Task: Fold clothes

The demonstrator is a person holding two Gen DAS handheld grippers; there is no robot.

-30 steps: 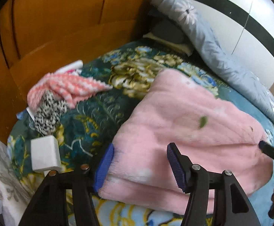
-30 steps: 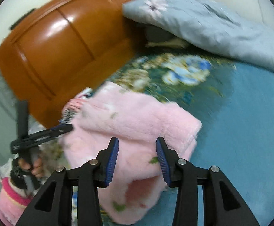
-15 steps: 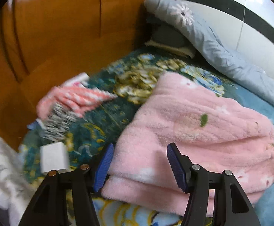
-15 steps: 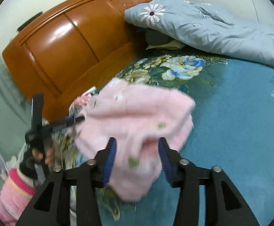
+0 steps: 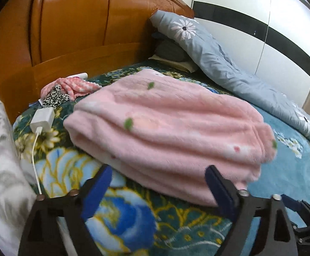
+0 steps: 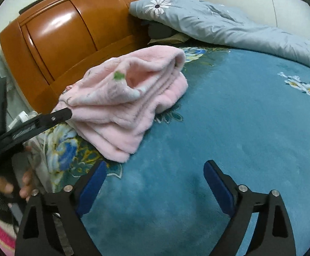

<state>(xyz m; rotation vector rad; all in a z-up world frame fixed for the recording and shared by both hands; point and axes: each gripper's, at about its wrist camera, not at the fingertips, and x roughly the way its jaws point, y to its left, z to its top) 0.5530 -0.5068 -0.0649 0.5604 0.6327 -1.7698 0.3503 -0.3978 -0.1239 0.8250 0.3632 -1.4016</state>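
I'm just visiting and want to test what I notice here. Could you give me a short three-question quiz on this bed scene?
1. True or false: the pink garment lies folded on the bedspread.
2. What white thing lies left of the garment in the left view?
3. The right tongs are: A) gripping the garment, B) holding nothing, C) gripping the quilt.

Key: 1 true; 2 a charger with its cable; 3 B.

— What lies ahead of the right gripper point(image 6: 155, 177)?
— Bare blue bedspread point(image 6: 229, 128); its jaws are opening with nothing between them.
— And the clothes?
— A folded pink fleece garment point(image 6: 131, 98) rests on the bedspread near the wooden headboard point(image 6: 69, 32).
— The other tool?
— The left gripper point(image 6: 57, 117) reaches in from the left, its tip at the garment's edge, a hand point(image 6: 16, 187) below it.
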